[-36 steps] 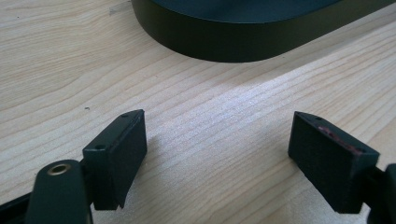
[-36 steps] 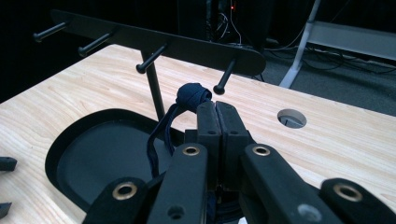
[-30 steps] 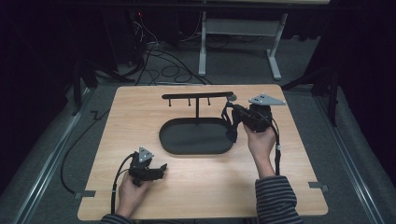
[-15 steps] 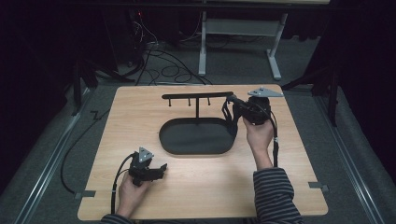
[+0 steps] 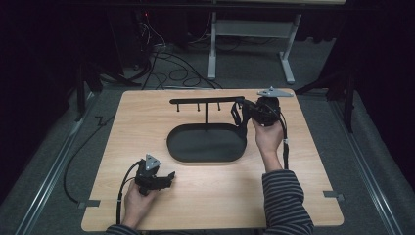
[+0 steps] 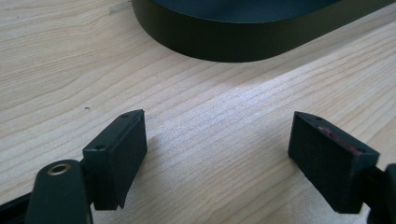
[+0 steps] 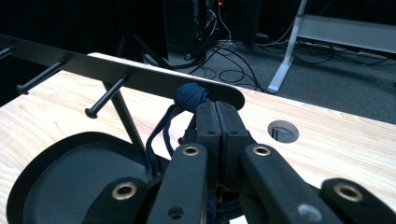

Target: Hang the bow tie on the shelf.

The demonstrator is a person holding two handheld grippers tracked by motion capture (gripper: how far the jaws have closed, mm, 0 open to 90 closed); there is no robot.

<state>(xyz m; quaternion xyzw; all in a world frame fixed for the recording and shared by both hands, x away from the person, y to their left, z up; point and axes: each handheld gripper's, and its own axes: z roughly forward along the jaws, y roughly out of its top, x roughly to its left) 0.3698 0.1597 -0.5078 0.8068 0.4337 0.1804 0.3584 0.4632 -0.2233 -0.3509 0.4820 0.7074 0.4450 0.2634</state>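
Note:
A black rack stands mid-table: a bar (image 5: 205, 100) with several pegs on a post above an oval tray (image 5: 205, 143). My right gripper (image 5: 243, 111) is at the bar's right end, shut on a dark blue fabric loop (image 5: 236, 115). In the right gripper view the jaws of the gripper (image 7: 216, 114) meet just below the loop's bunched top (image 7: 190, 96), which is level with the bar's tip (image 7: 229, 95); the rest of the loop hangs toward the tray (image 7: 70, 186). I cannot tell whether it rests on a peg. My left gripper (image 5: 169, 177) sits open on the table, front left, holding nothing (image 6: 219, 140).
The tray's wall (image 6: 233, 39) lies just beyond the left gripper. A round cable hole (image 7: 283, 131) is cut into the wooden table (image 5: 303, 161) behind the right gripper. Cables trail from both grippers. Beyond the far edge are floor cables and a white desk frame (image 5: 244, 29).
The right gripper has moved a little farther back, toward the bar's right end, carrying the blue loop. The left gripper has stayed put.

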